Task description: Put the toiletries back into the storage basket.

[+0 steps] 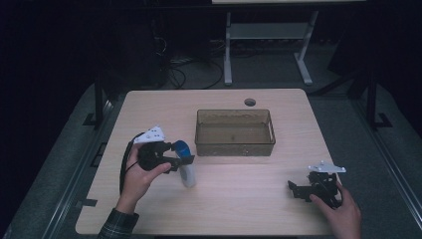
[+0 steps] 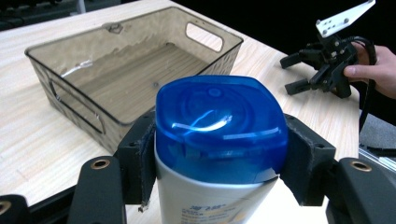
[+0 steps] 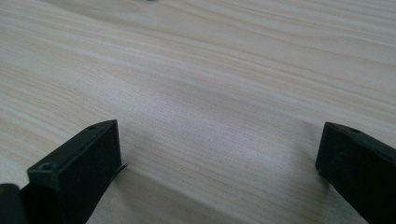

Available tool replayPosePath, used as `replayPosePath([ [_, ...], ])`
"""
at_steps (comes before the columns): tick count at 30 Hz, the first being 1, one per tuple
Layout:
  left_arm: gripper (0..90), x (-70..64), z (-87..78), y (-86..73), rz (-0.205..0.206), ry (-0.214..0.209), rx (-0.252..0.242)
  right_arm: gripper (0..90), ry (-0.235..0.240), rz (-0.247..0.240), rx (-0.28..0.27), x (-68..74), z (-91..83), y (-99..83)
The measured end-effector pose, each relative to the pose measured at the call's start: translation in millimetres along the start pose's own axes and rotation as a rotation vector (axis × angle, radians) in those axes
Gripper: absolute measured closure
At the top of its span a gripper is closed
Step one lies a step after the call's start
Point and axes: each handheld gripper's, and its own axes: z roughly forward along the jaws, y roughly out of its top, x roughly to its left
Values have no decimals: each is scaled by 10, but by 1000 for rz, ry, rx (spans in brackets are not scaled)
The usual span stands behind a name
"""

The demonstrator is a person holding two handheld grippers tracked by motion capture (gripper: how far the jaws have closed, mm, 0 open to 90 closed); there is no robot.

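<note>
- Left gripper [image 2: 219, 163]: jaws clamped on the bottle [image 2: 212, 196] just under its blue cap [image 2: 220, 123], one pad on each side of the neck.
- Bottle is white, upright; in the high view it stands at the surface's left-middle, just in front of the bin's near-left corner. Whether its base rests on the surface or is lifted clear, cannot tell.
- Bin [image 1: 235, 144]: clear, brown-tinted, with handle slots, nothing in it. It sits mid-surface, just beyond the bottle, apart from it.
- Right gripper [image 1: 304, 188]: jaws wide apart, nothing between them; its own view looks onto bare wood grain. It is held low at the near-right of the surface [image 1: 239, 199], well apart from bottle and bin.
- Progress (judgement): grasp is done; the work looks like moving the bottle into the bin. Left to do: lift, carry over the near wall, set down inside, release.
- Right gripper appears idle at this step.
</note>
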Motion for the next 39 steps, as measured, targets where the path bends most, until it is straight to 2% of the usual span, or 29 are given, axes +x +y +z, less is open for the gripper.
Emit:
replayPosePath([
  [6,362,17,4,127,0,-15,-33,0,2,0,0,0,-1,0],
  [19,363,5,42,414,26,-37,-60,0,0,1,-1,1,-1,0],
  [29,363,47,61,672,39,-24,-86,0,1,0,0,0,-2,0],
  [39,363,92,154,874,56,5,-93,0,1,0,0,0,-1,0],
])
